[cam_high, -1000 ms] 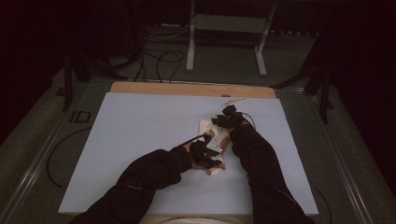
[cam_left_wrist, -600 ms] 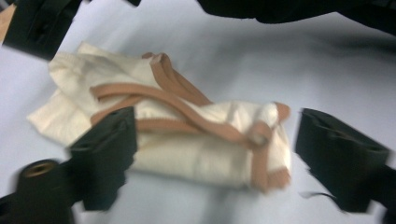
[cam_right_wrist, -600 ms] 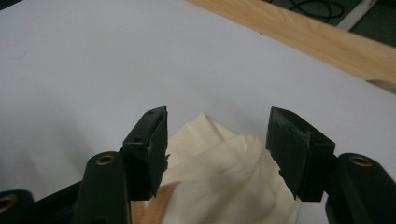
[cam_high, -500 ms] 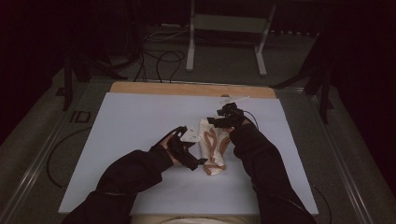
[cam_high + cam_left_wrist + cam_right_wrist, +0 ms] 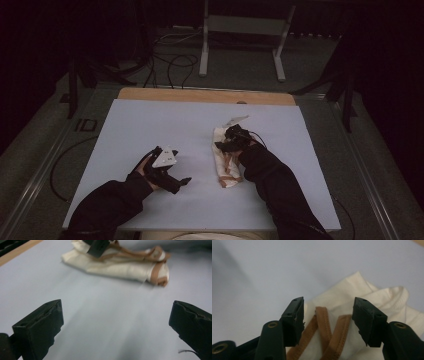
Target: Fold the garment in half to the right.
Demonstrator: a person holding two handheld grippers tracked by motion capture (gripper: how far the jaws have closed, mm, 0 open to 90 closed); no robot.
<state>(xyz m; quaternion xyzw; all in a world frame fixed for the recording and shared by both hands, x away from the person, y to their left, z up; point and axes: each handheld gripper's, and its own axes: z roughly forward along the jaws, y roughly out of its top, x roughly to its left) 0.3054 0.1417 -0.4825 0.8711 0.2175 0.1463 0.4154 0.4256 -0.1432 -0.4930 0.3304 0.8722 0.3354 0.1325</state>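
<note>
A cream garment (image 5: 226,167) with tan straps lies folded in a narrow bundle on the pale table (image 5: 150,125), right of centre. My right gripper (image 5: 221,145) hovers over its far end, open, and its jaws straddle two tan straps (image 5: 324,322) on the cream cloth (image 5: 367,297). My left gripper (image 5: 181,183) is open and holds nothing, resting over bare table well left of the bundle. In the left gripper view the garment (image 5: 125,265) lies ahead beyond the wide-open jaws, with a jaw of the right gripper (image 5: 98,247) on it.
A wooden strip (image 5: 205,95) runs along the table's far edge. Behind it stand a metal frame (image 5: 240,30) and loose cables (image 5: 170,60) on the floor. A small white flap (image 5: 237,120) pokes out past the garment's far end.
My left gripper has let go of the garment and pulled away to the left and nearer the front edge. The garment now lies in a narrow fold. The right gripper has stayed at its far end.
</note>
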